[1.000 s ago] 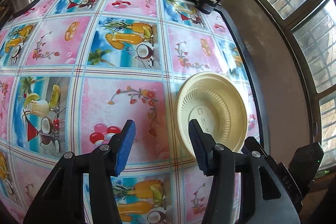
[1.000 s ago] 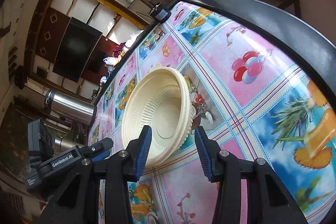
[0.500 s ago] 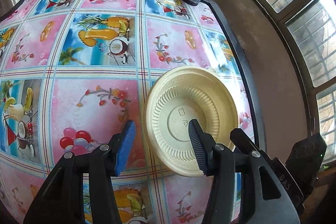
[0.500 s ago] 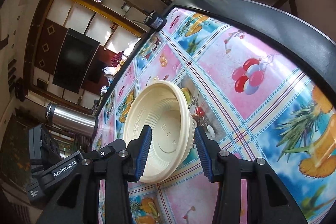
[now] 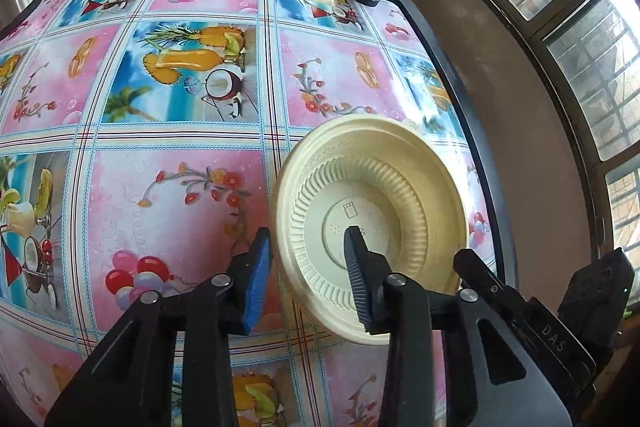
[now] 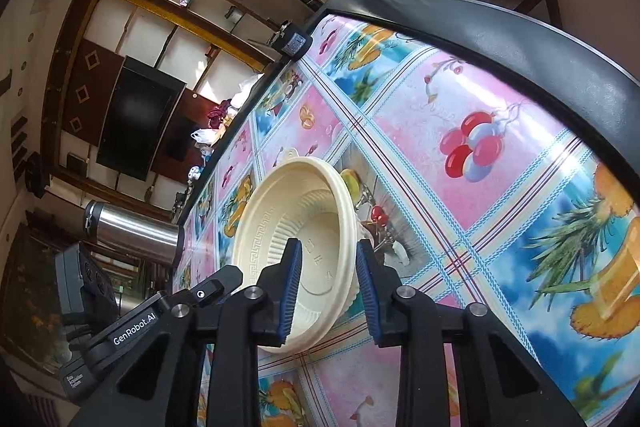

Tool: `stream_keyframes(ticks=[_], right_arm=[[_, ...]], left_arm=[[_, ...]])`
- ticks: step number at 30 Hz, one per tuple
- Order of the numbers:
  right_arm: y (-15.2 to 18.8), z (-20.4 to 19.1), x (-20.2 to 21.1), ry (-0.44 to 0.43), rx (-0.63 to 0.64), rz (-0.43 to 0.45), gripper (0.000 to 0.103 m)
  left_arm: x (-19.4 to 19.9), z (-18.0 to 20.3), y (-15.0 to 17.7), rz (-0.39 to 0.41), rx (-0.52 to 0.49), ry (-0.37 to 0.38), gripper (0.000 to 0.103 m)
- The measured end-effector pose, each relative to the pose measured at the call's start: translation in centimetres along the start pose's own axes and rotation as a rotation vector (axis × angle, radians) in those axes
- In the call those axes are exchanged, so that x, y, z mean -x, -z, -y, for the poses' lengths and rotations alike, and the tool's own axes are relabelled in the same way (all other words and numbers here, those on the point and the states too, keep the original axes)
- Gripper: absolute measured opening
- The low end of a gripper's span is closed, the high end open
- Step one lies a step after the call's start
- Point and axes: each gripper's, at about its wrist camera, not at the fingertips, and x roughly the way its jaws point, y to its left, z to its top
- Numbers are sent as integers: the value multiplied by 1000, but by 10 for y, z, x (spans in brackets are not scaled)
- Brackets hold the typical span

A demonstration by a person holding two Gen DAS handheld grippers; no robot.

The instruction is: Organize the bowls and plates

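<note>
The cream disposable bowl (image 5: 372,223) is seen tipped up on edge over the fruit-print tablecloth (image 5: 168,195), near the table's window side. Its rim is straddled from both sides: the left gripper (image 5: 306,259) and the right gripper (image 6: 326,283) have each just been closing, one finger inside the bowl, one outside (whether the pads are pressing cannot be told). The two-sided hold is presumably meant to steady the light bowl for stacking; slipping is the likely risk
</note>
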Motion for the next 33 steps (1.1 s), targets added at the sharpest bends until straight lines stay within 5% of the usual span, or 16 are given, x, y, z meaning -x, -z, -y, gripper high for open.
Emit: stream_keyframes(ticks=[6, 20, 33], right_arm=[[0, 3, 1, 25, 3, 10, 11], [6, 6, 5, -21, -22, -34, 9], [54, -16, -1, -63, 20, -126, 9]], left_arm=[[0, -8, 0, 9, 9, -13, 10], [19, -20, 31, 34, -18, -54, 11], [63, -65, 86, 69, 28, -119, 12]])
